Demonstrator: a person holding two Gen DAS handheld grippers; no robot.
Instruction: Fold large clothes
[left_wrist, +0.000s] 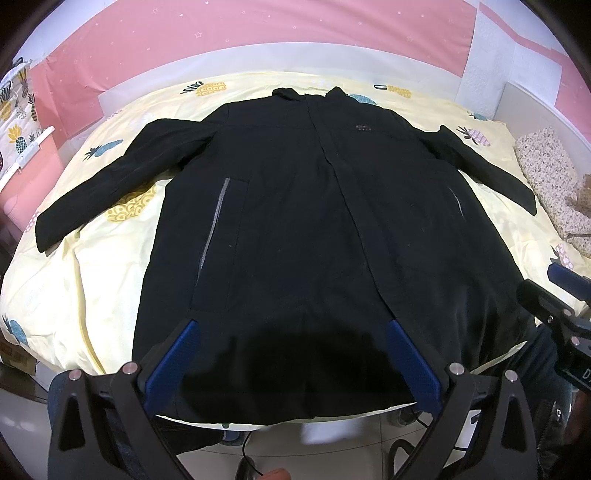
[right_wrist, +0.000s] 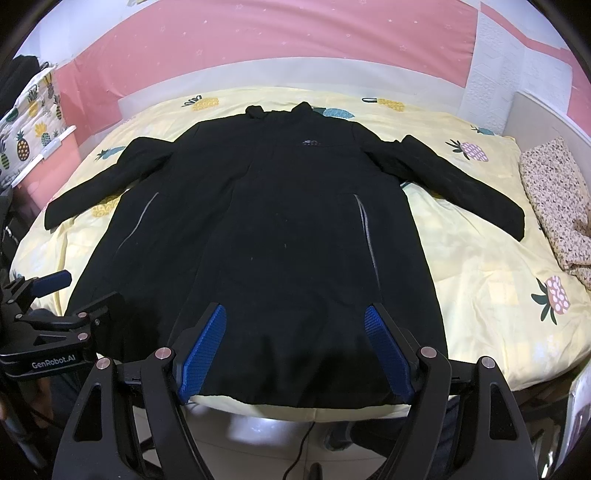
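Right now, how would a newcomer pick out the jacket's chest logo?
Find the yellow pineapple-print bedspread and the black jacket spread flat on it. Near the collar sits a small logo, the only pale stitched mark on the chest, unlike the long grey pocket zips lower down.

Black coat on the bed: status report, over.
Left gripper open, right gripper open, both hovering at the hem, holding nothing. Black coat flat on the pineapple bedsheet, front up, sleeves spread, unfolded. Floral bedding at right, clear of coat.
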